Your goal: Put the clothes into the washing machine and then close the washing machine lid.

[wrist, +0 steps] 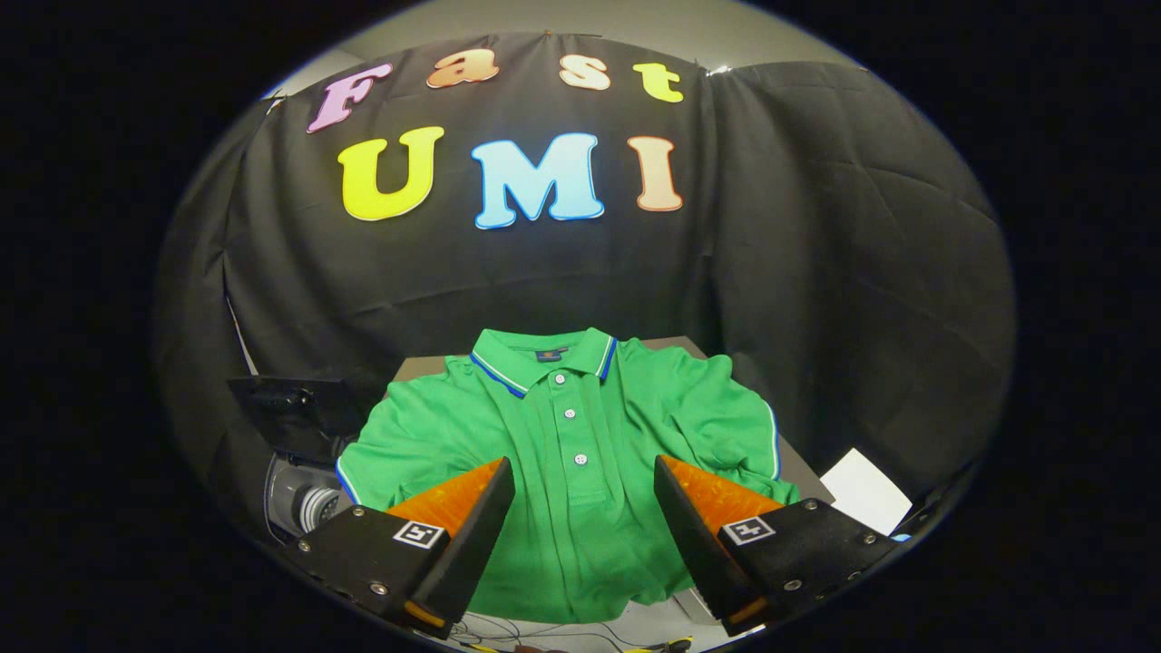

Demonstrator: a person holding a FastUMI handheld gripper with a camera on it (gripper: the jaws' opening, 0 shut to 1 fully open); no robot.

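Observation:
A green polo shirt (pixel 580 435) with a blue-and-white trimmed collar and white buttons lies spread flat on a table, collar toward the far wall. My gripper (pixel 583 472) hovers above its lower front, open, with the button placket showing between the two fingers and nothing held. Left of the table and lower down stands the washing machine (pixel 304 494), its dark lid (pixel 290 408) raised and the pale drum visible under it.
The table (pixel 807 472) edge shows grey to the right of the shirt. A white sheet of paper (pixel 866 490) lies beyond the right finger. Cables trail on the floor below the fingers. Black cloth walls close in behind and on both sides.

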